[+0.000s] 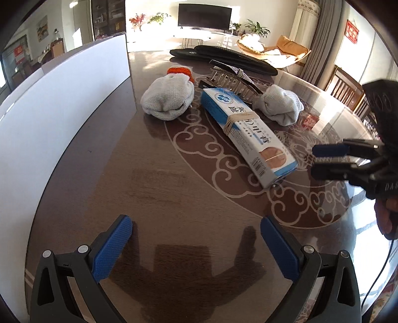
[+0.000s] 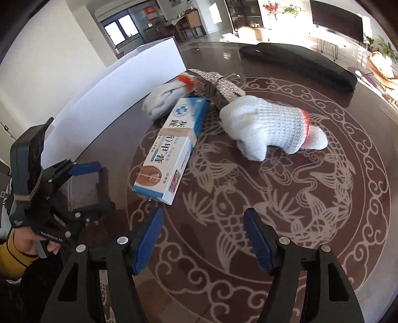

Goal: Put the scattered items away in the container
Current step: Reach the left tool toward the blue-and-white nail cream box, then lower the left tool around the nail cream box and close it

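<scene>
**Open tongs over a patterned table, clutter ahead**

Blue-padded fingers of the left gripper (image 1: 196, 246) stand wide apart low over the table (image 1: 159, 188), holding nothing. In its own view the right gripper (image 2: 202, 238) is likewise spread and empty, hovering near the box's near end.

That table is dark, glossy brown wood with pale scrollwork and a fish design, sunlit. Beyond it lies a living room with a television (image 1: 204, 15), plants, an orange chair and curtains.

Centre stage, the blue-and-white box (image 1: 246, 131), bound by a rubber band, lies flat; in the left view its long axis runs from far left to near right. A balled grey glove (image 1: 168, 97) sits left of it, a white glove (image 2: 268, 126) right, a hair claw (image 1: 232, 83) behind. Dark insoles (image 1: 223, 58) lie farther back. At the left stands the white container (image 1: 62, 106), well apart from the box.
</scene>
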Available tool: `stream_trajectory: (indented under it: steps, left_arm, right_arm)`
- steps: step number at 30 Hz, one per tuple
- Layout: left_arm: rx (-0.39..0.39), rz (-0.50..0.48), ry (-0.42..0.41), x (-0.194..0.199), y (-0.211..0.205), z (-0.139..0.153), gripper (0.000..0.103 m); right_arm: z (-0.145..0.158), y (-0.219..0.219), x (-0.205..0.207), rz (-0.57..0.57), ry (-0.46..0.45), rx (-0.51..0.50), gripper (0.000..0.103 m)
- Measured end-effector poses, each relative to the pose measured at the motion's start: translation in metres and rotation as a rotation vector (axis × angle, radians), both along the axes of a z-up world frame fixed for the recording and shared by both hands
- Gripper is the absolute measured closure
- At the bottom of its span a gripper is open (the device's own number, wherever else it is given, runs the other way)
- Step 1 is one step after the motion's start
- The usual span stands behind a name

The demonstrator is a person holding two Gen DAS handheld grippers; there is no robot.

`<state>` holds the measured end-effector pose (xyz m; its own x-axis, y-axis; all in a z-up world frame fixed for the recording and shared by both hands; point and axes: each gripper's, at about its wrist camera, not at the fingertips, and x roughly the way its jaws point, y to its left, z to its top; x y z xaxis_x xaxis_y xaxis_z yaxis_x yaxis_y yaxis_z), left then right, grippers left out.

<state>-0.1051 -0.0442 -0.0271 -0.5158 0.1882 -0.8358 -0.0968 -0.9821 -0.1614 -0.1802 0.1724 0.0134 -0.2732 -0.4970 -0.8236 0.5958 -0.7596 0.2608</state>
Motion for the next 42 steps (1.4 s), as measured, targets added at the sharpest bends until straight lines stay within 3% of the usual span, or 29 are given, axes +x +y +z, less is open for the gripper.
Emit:
stream_trajectory:
  steps: [3,5,8,14,16,18,20,26,32,35,42]
  left_arm:
    - [0.083,0.015,0.006,0.000,-0.007,0.001,0.000]
    - [0.055,0.016,0.012,0.000,-0.004,0.000,0.000]
    - [0.015,0.005,0.012,-0.001,0.002,-0.001,0.000]
    - [0.010,-0.028,0.004,0.004,-0.002,0.002,0.000]
    - [0.011,-0.041,0.025,0.007,-0.005,0.008,0.000]
    - [0.023,-0.051,0.067,0.010,-0.008,0.018,0.000]
    - [0.025,-0.050,0.101,0.012,-0.012,0.026,0.000]
    - [0.096,-0.060,0.056,-0.011,-0.004,0.016,0.000]
    - [-0.148,-0.059,0.024,-0.043,0.029,-0.005,0.000]
    - [-0.160,-0.051,0.030,-0.048,0.032,-0.006,0.000]
    - [-0.153,-0.035,0.053,-0.057,0.034,-0.010,0.000]
  right_arm:
    - [0.001,0.008,0.004,-0.134,0.082,0.080,0.035]
    - [0.002,0.013,-0.005,-0.236,0.113,0.090,0.034]
    - [0.001,0.007,-0.025,-0.310,0.085,0.065,0.034]
    - [-0.005,-0.043,-0.056,-0.330,0.095,0.059,0.034]
    - [-0.006,-0.057,-0.059,-0.287,0.110,0.048,0.034]
    - [-0.008,-0.066,-0.058,-0.191,0.084,-0.027,0.034]
    - [-0.008,-0.060,-0.053,-0.161,0.046,-0.085,0.035]
    - [-0.009,0.009,-0.007,-0.332,-0.005,-0.129,0.035]
    - [-0.011,0.032,0.045,-0.413,0.103,-0.096,0.035]
    - [-0.010,0.030,0.056,-0.441,0.130,-0.087,0.034]
    - [-0.010,0.015,0.063,-0.427,0.177,0.052,0.034]
